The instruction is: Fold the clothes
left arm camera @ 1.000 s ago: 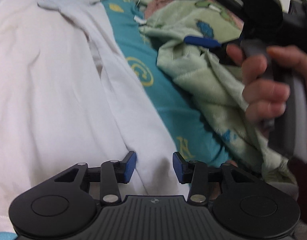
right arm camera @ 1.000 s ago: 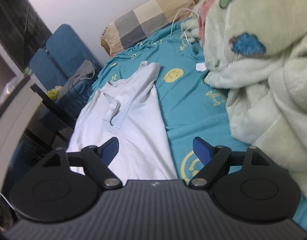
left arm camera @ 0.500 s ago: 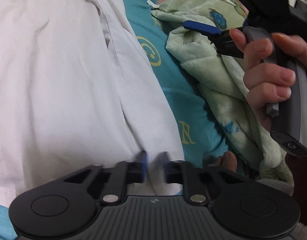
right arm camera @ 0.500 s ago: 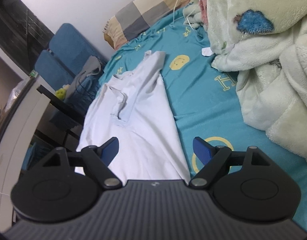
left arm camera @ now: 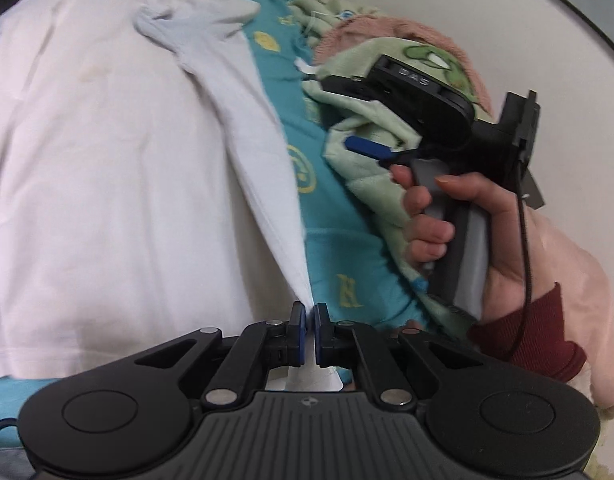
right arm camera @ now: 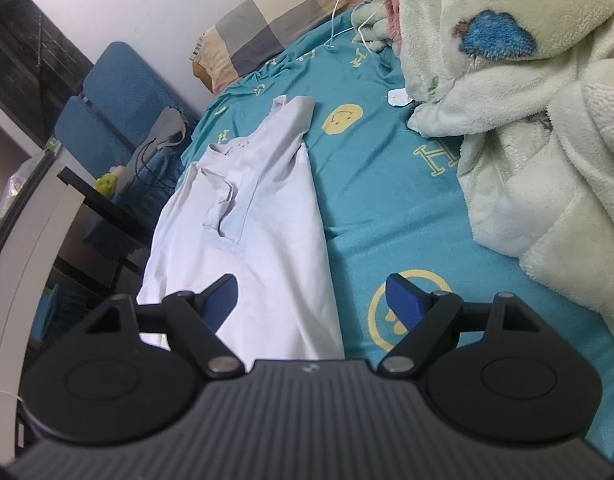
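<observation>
A white T-shirt [left arm camera: 107,168] lies spread on the teal bed sheet [left arm camera: 339,248]. My left gripper [left arm camera: 310,320] is shut on the shirt's near right hem corner, and the cloth rises in a taut ridge toward the pads. In the right wrist view the same white T-shirt [right arm camera: 259,216] lies lengthwise with one sleeve folded inward near the collar. My right gripper [right arm camera: 313,300] hangs open above the shirt's right edge with nothing between its fingers. That right gripper [left arm camera: 371,148] also shows in the left wrist view, held in a hand [left arm camera: 459,216].
A pale green fleece blanket [right arm camera: 527,100] is heaped along the right of the bed. A checked pillow [right arm camera: 267,24] and a white cable [right arm camera: 347,12] lie at the head. A blue chair [right arm camera: 111,104] and a dark desk [right arm camera: 91,200] stand left of the bed.
My left gripper closed on the shirt's hem corner and lifted it, pulling the fabric into a ridge. The right gripper stayed open and nearly still.
</observation>
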